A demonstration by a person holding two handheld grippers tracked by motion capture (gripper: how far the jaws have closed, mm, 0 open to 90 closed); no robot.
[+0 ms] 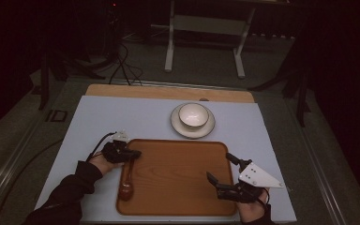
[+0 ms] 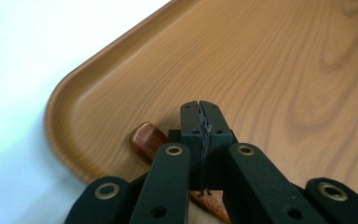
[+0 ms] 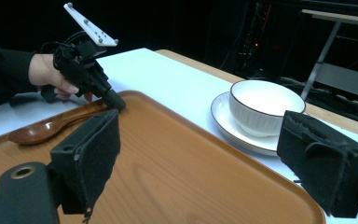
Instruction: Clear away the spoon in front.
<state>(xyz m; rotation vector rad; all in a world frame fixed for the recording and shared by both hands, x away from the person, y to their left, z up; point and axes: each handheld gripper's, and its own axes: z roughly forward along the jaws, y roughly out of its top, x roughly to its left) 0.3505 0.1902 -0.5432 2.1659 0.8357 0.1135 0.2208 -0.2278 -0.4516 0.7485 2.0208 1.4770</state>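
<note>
Your left gripper [image 2: 200,112] fingers clamped on wooden spoon [image 1: 126,185] handle end; right gripper [image 1: 221,169] fingers apart over tray [image 1: 178,178]. Spoon looked light, stiff, slick; hold mid-handle.

I see a brown wooden spoon [image 1: 125,186] lying flat w/ bowl toward me, at the wooden tray's [image 1: 178,206] left edge.
</note>
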